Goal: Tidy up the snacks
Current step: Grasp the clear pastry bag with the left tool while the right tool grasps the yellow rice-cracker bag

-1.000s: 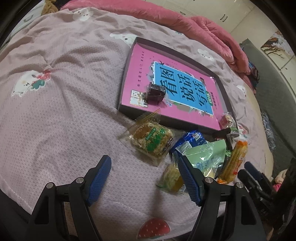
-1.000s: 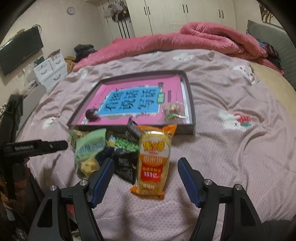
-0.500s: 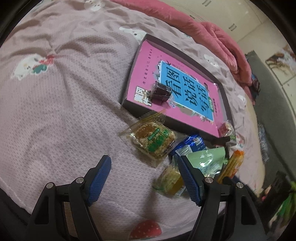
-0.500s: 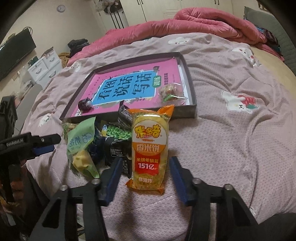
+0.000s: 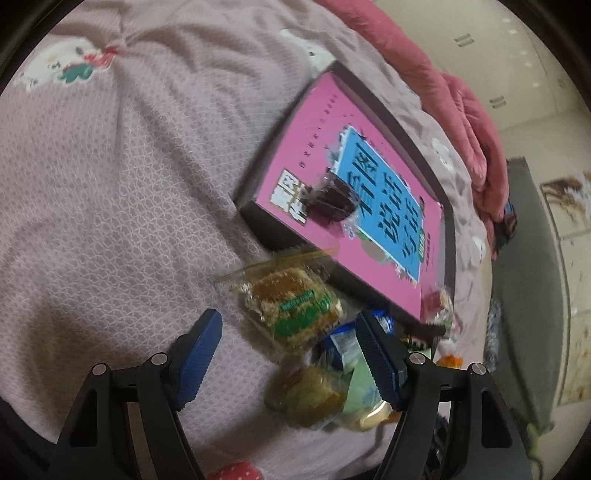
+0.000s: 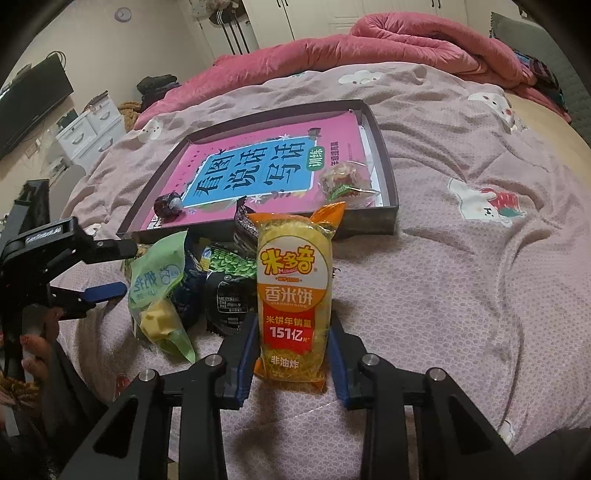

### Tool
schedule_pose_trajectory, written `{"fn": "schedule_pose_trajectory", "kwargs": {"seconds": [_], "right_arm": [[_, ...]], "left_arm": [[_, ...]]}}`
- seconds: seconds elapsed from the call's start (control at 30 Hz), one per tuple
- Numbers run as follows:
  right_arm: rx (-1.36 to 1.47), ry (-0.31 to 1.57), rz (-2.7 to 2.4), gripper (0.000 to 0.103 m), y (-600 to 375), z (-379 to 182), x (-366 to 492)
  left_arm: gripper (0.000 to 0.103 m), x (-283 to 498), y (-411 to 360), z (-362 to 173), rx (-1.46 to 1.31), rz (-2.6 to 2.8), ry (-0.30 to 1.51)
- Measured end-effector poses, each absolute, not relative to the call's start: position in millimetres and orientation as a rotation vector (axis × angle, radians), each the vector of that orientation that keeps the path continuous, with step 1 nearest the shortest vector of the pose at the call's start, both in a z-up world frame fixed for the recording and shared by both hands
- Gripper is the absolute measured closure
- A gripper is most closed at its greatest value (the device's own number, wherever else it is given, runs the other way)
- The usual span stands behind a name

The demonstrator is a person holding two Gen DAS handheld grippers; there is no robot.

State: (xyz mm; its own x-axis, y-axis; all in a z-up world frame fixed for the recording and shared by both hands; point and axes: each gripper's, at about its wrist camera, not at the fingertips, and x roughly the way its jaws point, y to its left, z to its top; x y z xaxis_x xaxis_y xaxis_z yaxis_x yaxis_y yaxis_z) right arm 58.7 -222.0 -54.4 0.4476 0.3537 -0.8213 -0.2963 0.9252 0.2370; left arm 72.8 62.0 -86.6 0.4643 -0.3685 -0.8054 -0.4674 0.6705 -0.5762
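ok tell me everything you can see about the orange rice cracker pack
The rice cracker pack is a long glossy plastic bag, orange with a yellow middle, a white label patch and red band with Chinese print. It lies lengthwise on the quilt, top end toward the tray. The right gripper has its blue pads against both sides near the bottom end.

A home bedroom, as I see it.
I'm over a bed (image 6: 461, 266) with a pink duvet (image 6: 388, 48); wardrobes (image 6: 317, 14), a drawer unit (image 6: 92, 129), a wall TV (image 6: 29, 107) and a clock (image 6: 123, 14) stand beyond its far edge.
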Motion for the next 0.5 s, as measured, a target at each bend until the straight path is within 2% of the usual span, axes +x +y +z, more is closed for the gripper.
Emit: {"fn": "schedule_pose_trajectory", "kwargs": {"seconds": [0.33,0.4,0.43,0.5], "right_arm": [[0.072,1.024,0.401,0.068,-223.5,-53.4,59.3],[0.075,1.020,0.401,0.068,-223.4,-52.8,59.5],[0.076,1.019,0.401,0.068,-223.4,-52.8,59.8],[0.078,1.018,0.402,0.068,-223.7,-52.5,60.2]], "left_arm": [[0.028,84.6,57.8,-93.1,-0.966,0.101,1.107],[0.031,88.2,55.7,-93.6,-0.965,0.119,1.112],[0.037,89.9,54.1,-93.9,-0.957,0.140,1.120],[0.041,94.2,51.4,-95.1,-0.950,0.158,1.127]]}}
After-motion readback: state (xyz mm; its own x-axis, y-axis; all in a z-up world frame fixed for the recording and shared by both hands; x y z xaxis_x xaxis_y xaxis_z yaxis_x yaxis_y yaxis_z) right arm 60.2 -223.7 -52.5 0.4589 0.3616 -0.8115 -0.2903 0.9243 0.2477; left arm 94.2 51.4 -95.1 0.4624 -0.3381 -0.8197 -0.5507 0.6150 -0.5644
